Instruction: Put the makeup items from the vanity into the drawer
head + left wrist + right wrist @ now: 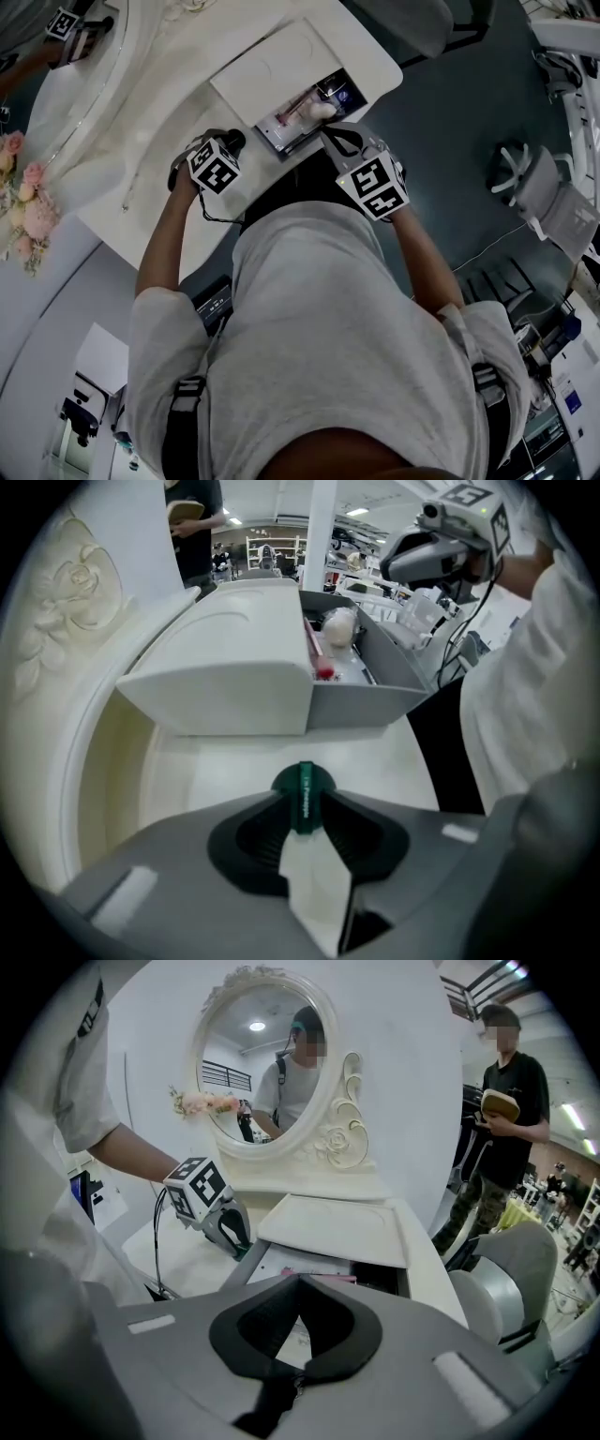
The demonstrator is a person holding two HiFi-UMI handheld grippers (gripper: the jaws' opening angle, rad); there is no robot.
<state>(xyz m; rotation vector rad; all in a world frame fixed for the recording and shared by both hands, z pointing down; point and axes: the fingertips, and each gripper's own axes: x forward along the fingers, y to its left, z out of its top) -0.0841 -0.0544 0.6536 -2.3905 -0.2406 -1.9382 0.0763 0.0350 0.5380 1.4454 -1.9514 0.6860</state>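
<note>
Jaws of the left gripper (pixel 302 805) are clamped on a thin green makeup item (pixel 303 782), which is held edge-on over the white vanity top (pixel 234 766). Just beyond, the grey drawer (pixel 375 705) is seen pulled open, with a pink stick (pixel 311 639), a red piece (pixel 324 672) and a pale puff (pixel 337 628) lying inside. Over the drawer's far side, the right gripper (pixel 300 1283) is held with jaws together and nothing between them.
</note>
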